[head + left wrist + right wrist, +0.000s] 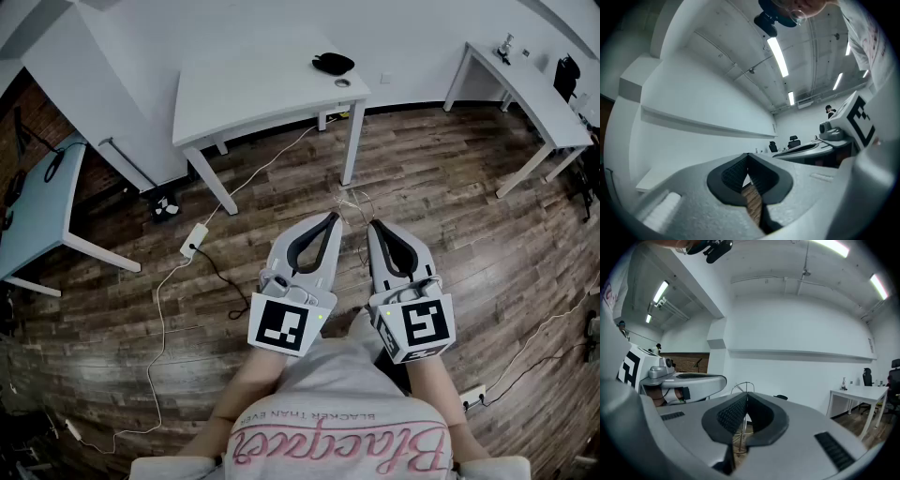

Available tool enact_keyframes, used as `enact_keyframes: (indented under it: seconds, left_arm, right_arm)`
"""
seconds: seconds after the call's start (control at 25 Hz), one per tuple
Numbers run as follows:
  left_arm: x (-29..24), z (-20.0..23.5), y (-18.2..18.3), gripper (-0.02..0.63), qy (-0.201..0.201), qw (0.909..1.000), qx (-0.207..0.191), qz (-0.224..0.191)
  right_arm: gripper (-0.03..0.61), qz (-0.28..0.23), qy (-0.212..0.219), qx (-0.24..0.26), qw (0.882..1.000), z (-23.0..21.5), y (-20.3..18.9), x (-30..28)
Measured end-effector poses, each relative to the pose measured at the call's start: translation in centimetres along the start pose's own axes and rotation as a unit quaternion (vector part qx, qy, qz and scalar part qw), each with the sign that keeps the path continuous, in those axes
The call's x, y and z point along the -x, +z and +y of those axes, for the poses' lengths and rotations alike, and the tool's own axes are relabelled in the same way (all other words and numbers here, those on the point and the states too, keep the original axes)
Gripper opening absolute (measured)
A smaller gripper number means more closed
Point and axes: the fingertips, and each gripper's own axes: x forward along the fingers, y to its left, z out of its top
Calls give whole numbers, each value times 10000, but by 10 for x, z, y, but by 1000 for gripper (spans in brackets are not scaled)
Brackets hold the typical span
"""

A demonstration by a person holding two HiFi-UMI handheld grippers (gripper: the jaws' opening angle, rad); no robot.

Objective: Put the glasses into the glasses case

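At the left we hold the left gripper [328, 217] over the wooden floor [450, 187], its jaws pressed tip to tip with nothing between them. Just beside it, our right gripper [374, 225] is likewise closed and empty. Well ahead, the black glasses case [333, 63] lies near the far right corner of the white table [253, 89]. We cannot make out the glasses.
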Motion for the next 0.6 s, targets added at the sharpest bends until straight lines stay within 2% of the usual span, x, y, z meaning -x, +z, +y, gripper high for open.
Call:
enact_keyframes:
  seconds: [0.28,0.6]
  left_arm:
    - [10,7,5,6,-39,10000,-39,-32]
    - [7,17,-5,6,-137,9998,102,48]
  right_arm:
    - [11,7,30,-2,10000,13,4,-2]
    - [11,129,6,-143,9998,17,-2,-13]
